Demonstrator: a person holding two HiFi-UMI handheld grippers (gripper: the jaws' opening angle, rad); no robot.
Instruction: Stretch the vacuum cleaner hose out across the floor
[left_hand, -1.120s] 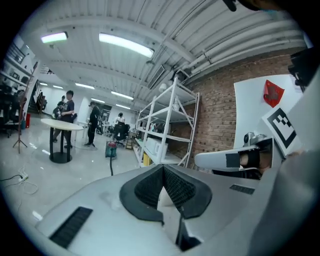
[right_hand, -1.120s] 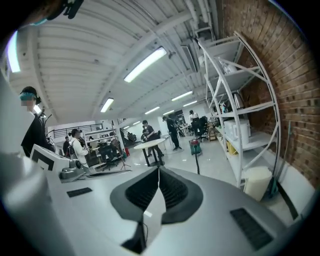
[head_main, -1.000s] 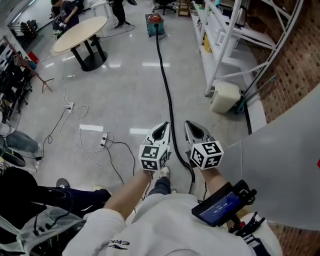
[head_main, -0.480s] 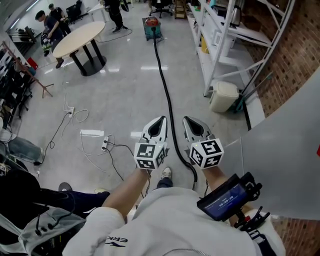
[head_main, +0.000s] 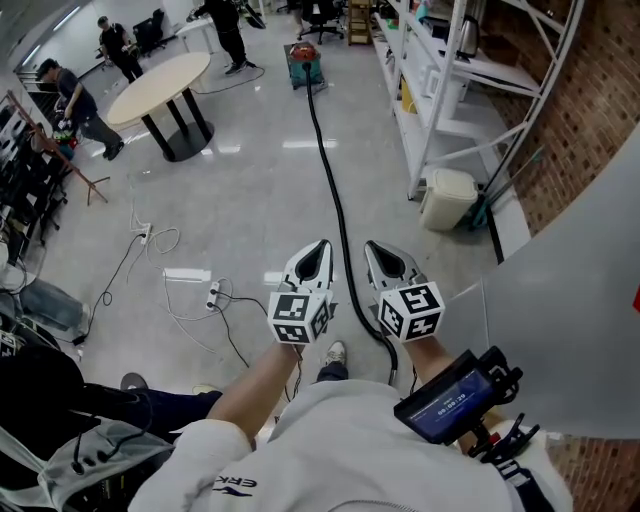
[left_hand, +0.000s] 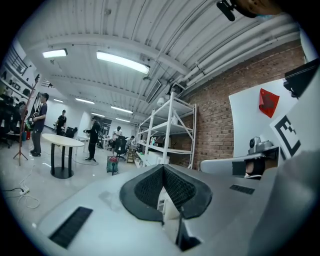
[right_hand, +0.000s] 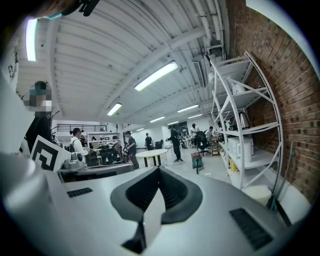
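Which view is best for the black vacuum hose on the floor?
Head view: the black vacuum hose runs in one long line across the grey floor from the red-topped vacuum cleaner toward the person. Both gripper views catch only that distant cleaner, small; the hose itself is too small to make out there.

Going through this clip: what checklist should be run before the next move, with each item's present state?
1. Left gripper free: jaws shut, nothing between them - ok.
2. Right gripper free: jaws shut, nothing between them - ok.
3. Hose stretched: runs almost straight from the vacuum to the person's feet - ok.
4. Hose's near end: out of sight behind the person's right arm - cannot tell.
5. Power strip apart from the hose: lies to its left - ok.
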